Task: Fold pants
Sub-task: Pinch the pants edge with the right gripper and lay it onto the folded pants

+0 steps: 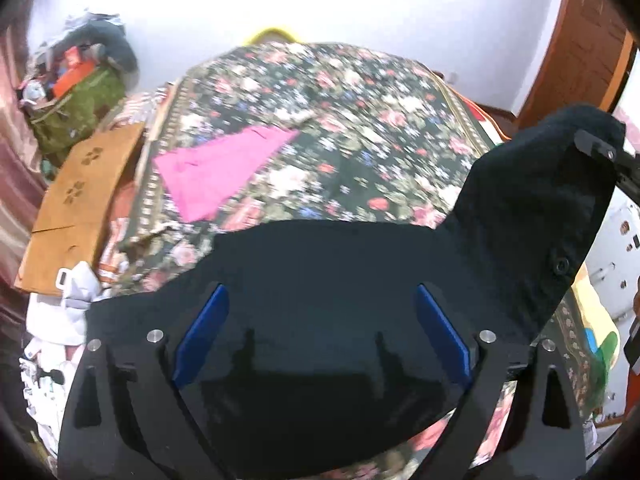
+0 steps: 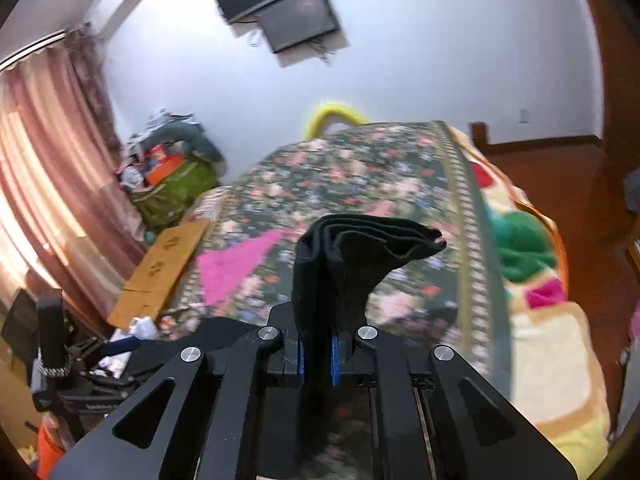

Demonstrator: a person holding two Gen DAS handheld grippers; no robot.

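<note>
Black pants lie across the near edge of a floral bedspread. My left gripper is open, its blue pads spread wide over the black cloth. My right gripper is shut on a folded bunch of the black pants and holds it raised above the bed. In the left wrist view the right gripper shows at the far right, with that end of the pants lifted up.
A pink garment lies flat on the bed, left of middle. A brown cardboard box and a green bag with clutter stand left of the bed. A colourful blanket covers the right side. A wooden door is at the right.
</note>
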